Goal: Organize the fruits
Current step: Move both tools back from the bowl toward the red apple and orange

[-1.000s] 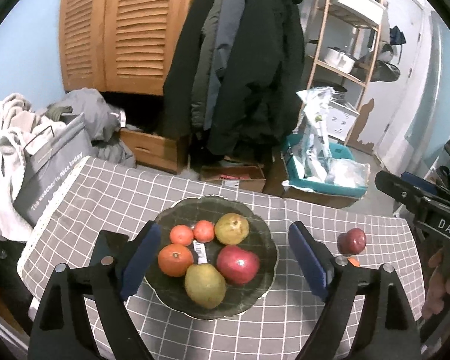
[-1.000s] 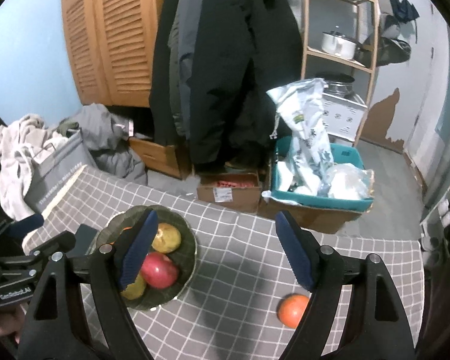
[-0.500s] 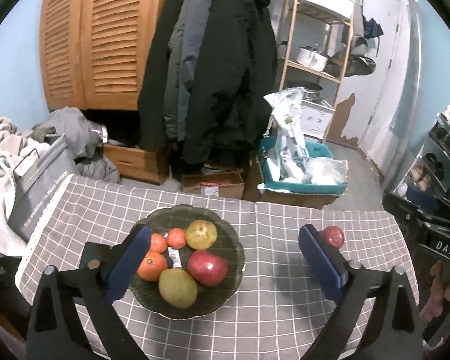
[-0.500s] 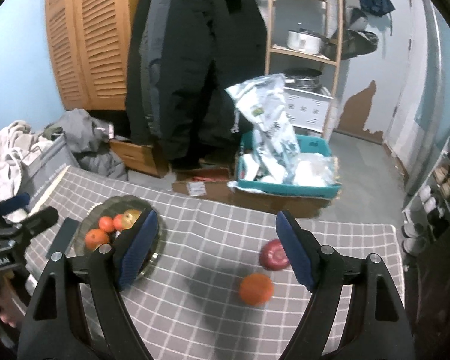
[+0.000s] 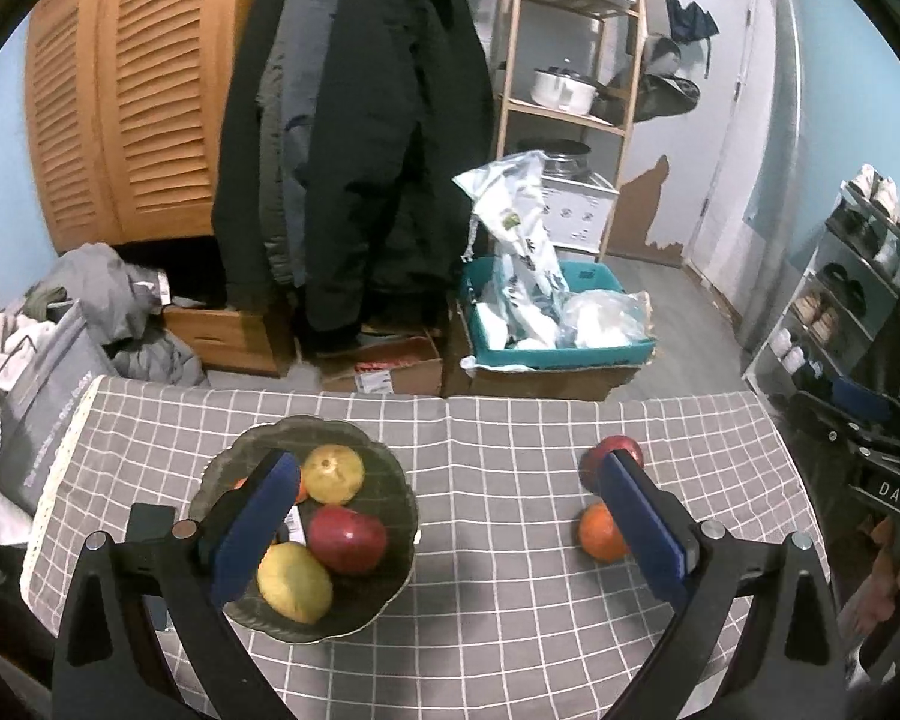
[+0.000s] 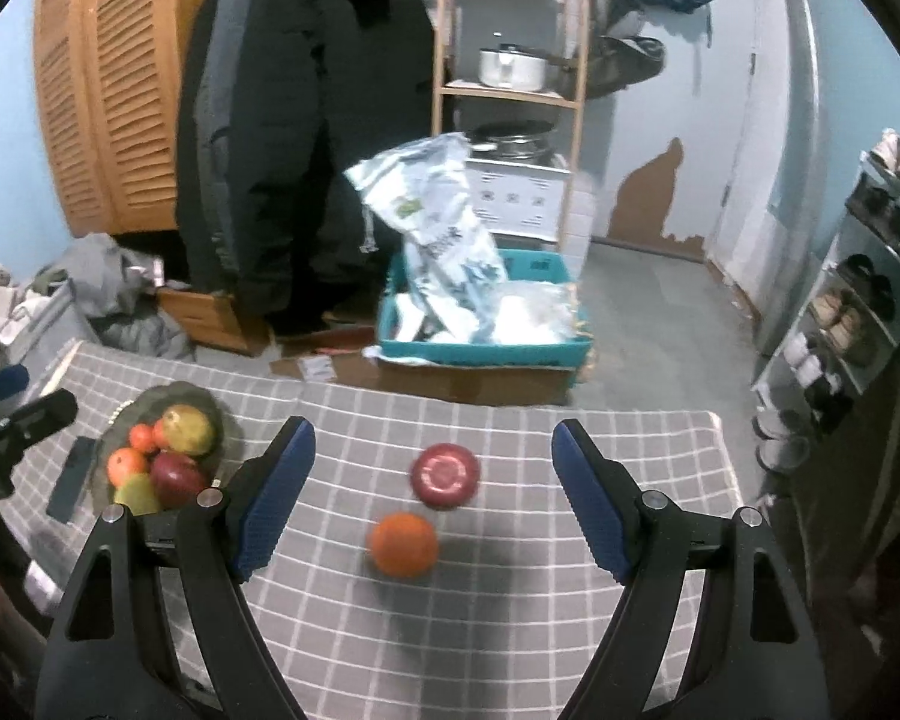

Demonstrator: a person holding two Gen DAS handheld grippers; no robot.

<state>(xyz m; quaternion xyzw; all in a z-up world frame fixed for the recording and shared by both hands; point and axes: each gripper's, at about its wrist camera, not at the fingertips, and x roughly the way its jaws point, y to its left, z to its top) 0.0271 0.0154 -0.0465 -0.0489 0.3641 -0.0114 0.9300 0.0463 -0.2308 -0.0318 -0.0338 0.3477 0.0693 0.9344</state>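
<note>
Your right gripper [image 6: 432,498] hangs with its jaws wide and empty over the orange [image 6: 402,543] and red apple [image 6: 445,474], both loose on the worktop [image 6: 510,618], well to the right of the bowl [image 5: 390,576]. Centre on the orange, nearer you than the apple, and close gently so it cannot roll. The left gripper [image 5: 444,516] is wide, empty, beside the bowl. "DAS" shows on the right gripper.

The right gripper [image 6: 432,510] hangs over the checked tablecloth [image 6: 510,630] with its jaws apart and nothing between the pads; ahead of it lie an orange [image 6: 402,543] and, just beyond, a red apple [image 6: 445,475]; far left sits a bowl [image 6: 210,414] of fruit; the left gripper [image 6: 6,420] shows at the left edge.
</note>
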